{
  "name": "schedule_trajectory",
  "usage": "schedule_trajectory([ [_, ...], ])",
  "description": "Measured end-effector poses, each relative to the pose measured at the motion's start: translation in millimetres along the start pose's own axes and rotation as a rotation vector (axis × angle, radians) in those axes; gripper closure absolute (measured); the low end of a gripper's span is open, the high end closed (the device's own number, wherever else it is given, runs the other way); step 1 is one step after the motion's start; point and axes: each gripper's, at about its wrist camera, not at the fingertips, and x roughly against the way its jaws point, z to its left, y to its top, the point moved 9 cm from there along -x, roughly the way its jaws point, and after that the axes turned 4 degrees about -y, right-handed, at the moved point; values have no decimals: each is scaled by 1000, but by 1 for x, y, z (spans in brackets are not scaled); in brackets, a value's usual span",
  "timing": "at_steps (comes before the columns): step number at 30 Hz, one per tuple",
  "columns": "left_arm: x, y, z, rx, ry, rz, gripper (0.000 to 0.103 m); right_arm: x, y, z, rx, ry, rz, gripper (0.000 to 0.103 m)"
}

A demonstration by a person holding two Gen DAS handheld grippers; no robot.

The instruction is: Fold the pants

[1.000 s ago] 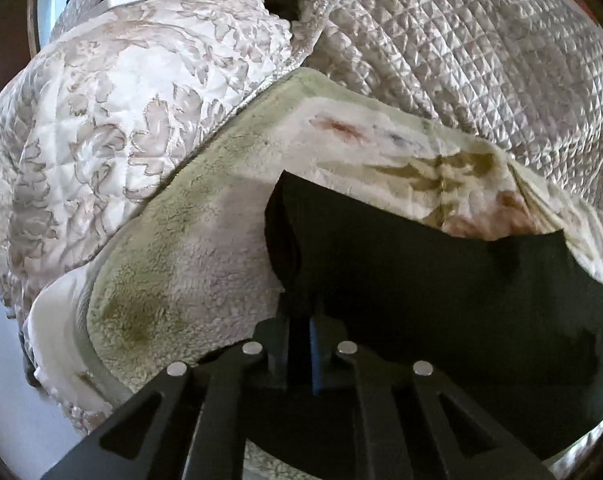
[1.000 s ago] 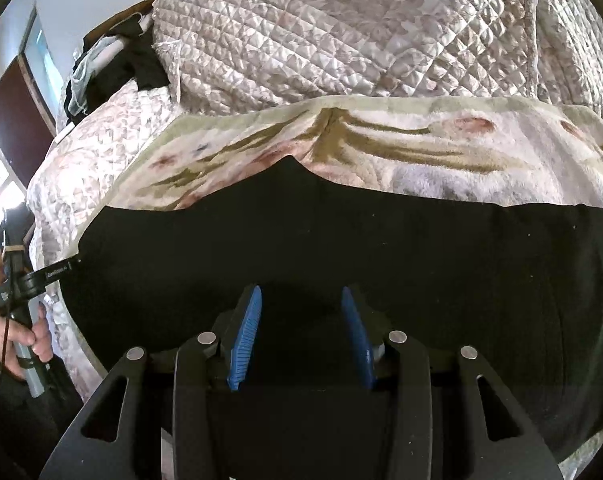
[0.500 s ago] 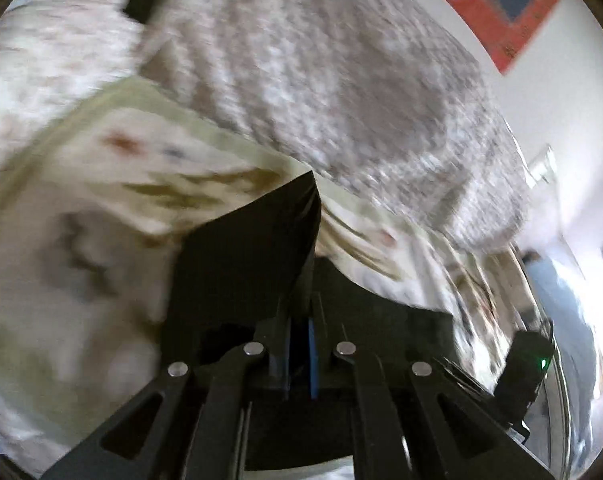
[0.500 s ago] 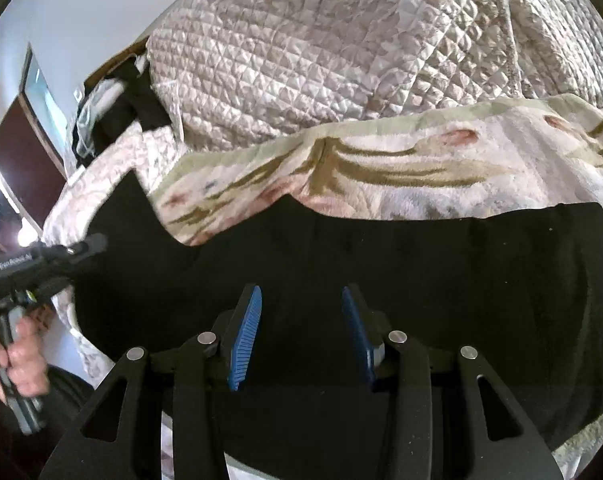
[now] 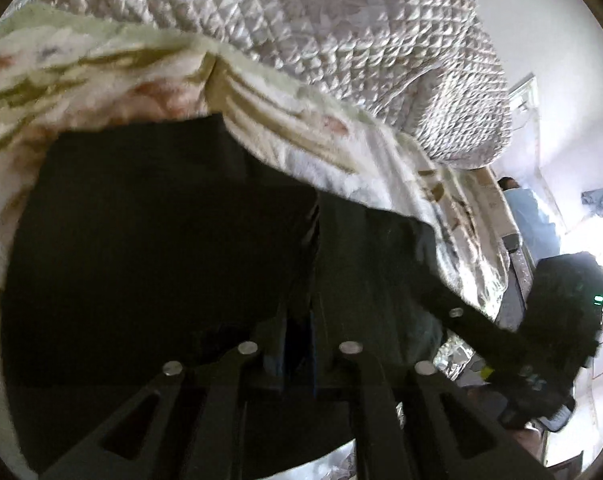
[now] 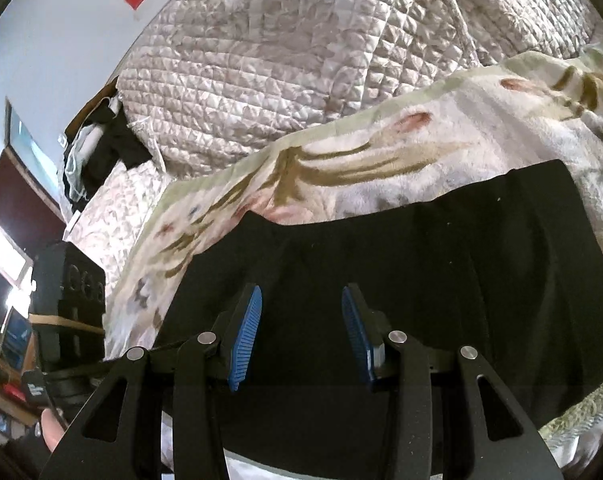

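Two layers now: pants (image 6: 381, 280) lie doubled on the floral blanket (image 6: 381, 160) (end carried over). Left gripper (image 5: 301, 344) jaws opening, cloth between; right gripper (image 6: 299, 336) spread, empty above pants.

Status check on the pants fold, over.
Left gripper opening, black pants cloth between its fingers. Right gripper open, nothing gripped, over the pants. Pants lying on floral blanket. Nothing in the way.

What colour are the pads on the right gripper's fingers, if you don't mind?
Blue, ribbed pads, clearest in the right wrist view.
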Motion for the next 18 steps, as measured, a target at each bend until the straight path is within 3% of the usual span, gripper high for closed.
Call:
schedule_trajectory([
  [3,25,10,-9,-4,-73,-46,65,-5,-4,2,-8,19,20,60],
  [6,59,27,-6,-35,-66,-143,58,-10,-8,4,-8,28,40,60],
  [9,84,44,29,-54,103,-227,58,-19,-16,7,2,33,78,60],
  [12,93,48,69,-38,254,-237,58,-28,-28,12,22,36,123,60],
  [14,94,44,85,-33,288,-234,58,-31,-33,15,55,14,129,60],
  [18,87,34,102,-46,318,-223,58,-24,-28,27,122,1,52,63],
])
